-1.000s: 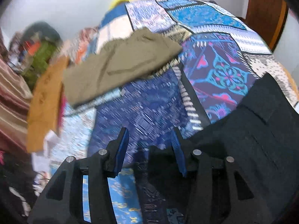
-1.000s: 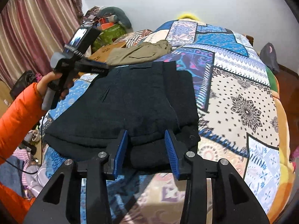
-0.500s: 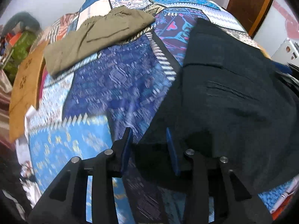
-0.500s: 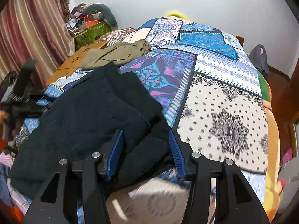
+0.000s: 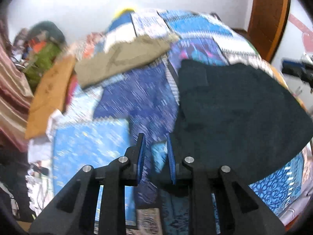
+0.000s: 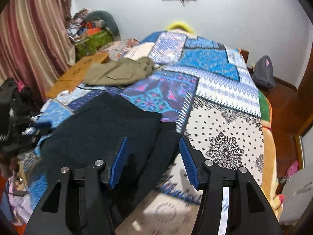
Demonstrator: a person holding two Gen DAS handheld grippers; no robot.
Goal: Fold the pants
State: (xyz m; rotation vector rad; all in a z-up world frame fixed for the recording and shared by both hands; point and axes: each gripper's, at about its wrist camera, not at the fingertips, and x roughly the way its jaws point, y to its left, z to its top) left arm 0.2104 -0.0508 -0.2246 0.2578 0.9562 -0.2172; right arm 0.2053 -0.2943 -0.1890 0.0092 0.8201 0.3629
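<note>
The black pants [image 5: 234,105] lie folded on the patchwork bedspread [image 5: 137,101]; they also show in the right wrist view [image 6: 109,129]. My left gripper [image 5: 155,146] hovers over the bedspread just left of the pants' near edge, its jaws a small gap apart with nothing between them. My right gripper [image 6: 152,148] is wide open over the near right corner of the pants, holding nothing.
Folded olive pants [image 6: 121,72] lie farther back on the bed [image 6: 225,129]. A tan cardboard piece [image 6: 78,74] lies at the left edge. Clutter and a curtain [image 6: 29,45] stand left. A grey bag [image 6: 263,72] sits on the floor right.
My left gripper has drawn back and left off the pants' edge, now empty. My right gripper has opened wider over the pants. The pants lie flatter.
</note>
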